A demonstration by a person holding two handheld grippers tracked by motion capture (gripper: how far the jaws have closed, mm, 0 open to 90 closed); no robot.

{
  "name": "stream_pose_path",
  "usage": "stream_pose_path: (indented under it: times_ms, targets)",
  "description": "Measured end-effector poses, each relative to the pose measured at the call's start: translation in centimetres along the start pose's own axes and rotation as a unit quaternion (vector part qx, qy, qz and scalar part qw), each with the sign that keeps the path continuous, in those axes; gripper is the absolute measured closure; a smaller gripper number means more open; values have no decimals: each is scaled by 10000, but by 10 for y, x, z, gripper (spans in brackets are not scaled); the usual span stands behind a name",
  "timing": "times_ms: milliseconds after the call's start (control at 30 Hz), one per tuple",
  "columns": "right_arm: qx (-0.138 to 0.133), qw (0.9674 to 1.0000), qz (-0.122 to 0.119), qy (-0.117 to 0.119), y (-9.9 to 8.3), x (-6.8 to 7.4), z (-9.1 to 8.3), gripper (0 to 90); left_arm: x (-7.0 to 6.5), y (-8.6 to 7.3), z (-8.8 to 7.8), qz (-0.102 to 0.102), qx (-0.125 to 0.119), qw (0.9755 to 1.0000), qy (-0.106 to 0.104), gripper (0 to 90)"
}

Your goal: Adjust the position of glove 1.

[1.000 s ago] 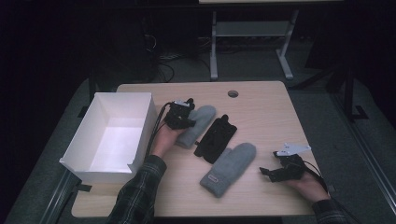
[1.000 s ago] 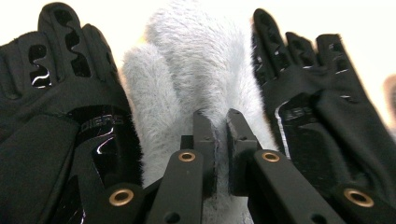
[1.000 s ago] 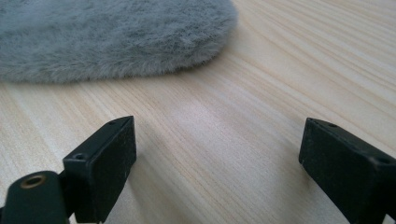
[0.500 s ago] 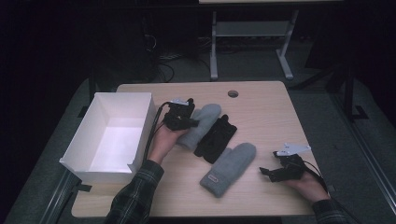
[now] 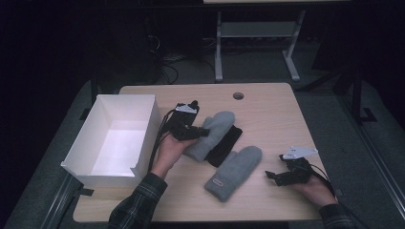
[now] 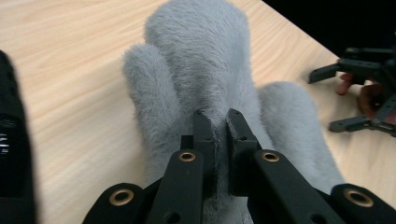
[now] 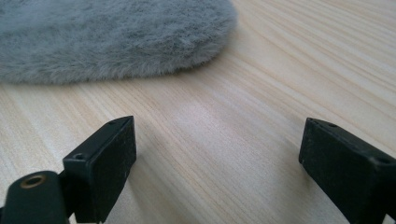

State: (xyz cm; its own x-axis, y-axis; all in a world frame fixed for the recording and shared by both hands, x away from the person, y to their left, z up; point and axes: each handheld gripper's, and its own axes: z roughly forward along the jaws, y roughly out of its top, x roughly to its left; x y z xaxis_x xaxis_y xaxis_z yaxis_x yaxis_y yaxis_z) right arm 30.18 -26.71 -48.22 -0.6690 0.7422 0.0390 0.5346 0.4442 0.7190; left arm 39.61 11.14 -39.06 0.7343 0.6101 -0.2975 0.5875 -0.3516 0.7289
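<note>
While the high view looks down on the table (image 5: pixel 267 102), I count two grey mittens, one black glove, one white box and two grippers. One grey mitten (image 5: pixel 212 133) lies at the centre, half over the black glove (image 5: pixel 227 145); the second mitten (image 5: pixel 234 171) lies at five o'clock from it. At nine o'clock stands the box (image 5: pixel 117 138). Beside the first mitten, the left gripper (image 5: pixel 198 132) pinches its cuff end, and the right gripper (image 5: pixel 270 175) rests at four o'clock, near the second mitten.

From the left gripper view, both jaws are nearly together, squeezing a fold of the fluffy mitten (image 6: pixel 201 70).

From the right gripper view, the jaws stand wide apart over bare wood, holding nothing, one mitten (image 7: pixel 107 37) at eleven o'clock.
</note>
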Motion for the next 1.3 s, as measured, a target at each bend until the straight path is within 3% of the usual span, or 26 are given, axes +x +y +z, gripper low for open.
stream_pose_path:
  times_ms: [333,667,800,1300]
  targets:
    - [5,10000,-10,5,0,0,0,108,-34,-4,-1,102,17,9997,-221,850]
    - [0,10000,-8,8,1,0,1,108,-68,-8,12,287,143,9987,-402,850]
    - [0,10000,-6,8,1,0,1,108,-75,-12,16,274,125,9988,-399,850]
    - [2,10000,-5,10,1,0,0,108,-88,-31,45,265,459,9981,-319,849]
